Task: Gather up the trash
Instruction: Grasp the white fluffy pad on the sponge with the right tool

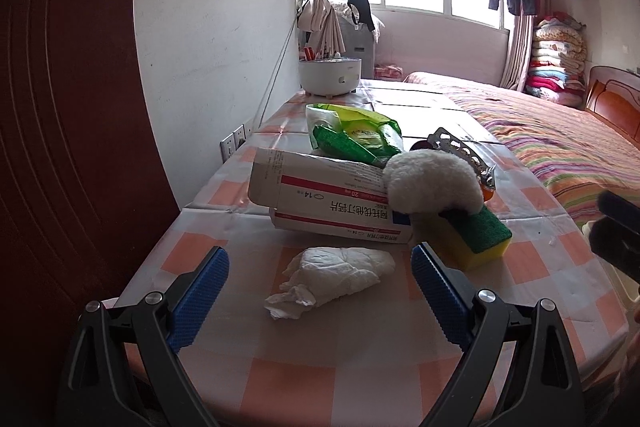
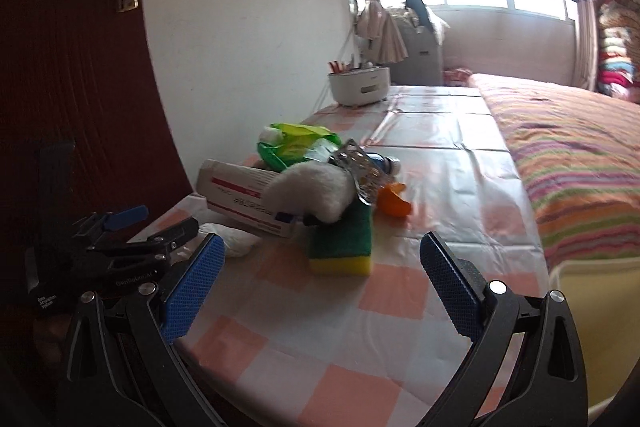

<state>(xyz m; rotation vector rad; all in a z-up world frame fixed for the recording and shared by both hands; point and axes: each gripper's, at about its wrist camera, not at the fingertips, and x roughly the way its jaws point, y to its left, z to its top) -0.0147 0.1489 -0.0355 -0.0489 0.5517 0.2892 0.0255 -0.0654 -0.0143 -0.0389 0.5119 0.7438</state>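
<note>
Left gripper: left gripper (image 1: 320,295) has its jaws spread wide, nothing between the blue pads (image 1: 200,301); it hangs low over the near end of the table (image 1: 360,379), with the tissue lying in the gap ahead of the tips.
Right gripper: right gripper (image 2: 322,291) also gapes with nothing held, above the near table edge, facing the sponge.
Tissue: crumpled white tissue (image 1: 334,277) lies flat on the checked cloth, just in front of the medicine boxes, apart from both pads.
Boxes: two white-and-red medicine boxes (image 1: 320,195), one stacked askew on the other.
Sponge: yellow sponge with green scouring face (image 2: 342,241) just right of the boxes; a white fluffy pad (image 1: 434,183) rests on it and leans against the boxes.
Behind the pile: green plastic wrapper (image 1: 354,135) and an emptied foil blister sheet (image 1: 460,151).
Orange scrap: orange piece (image 2: 394,201) beside the sponge; what it is cannot be told.
Far end: white pot (image 1: 330,73) by the wall.
Right of table: bed with striped cover (image 2: 576,163).
</note>
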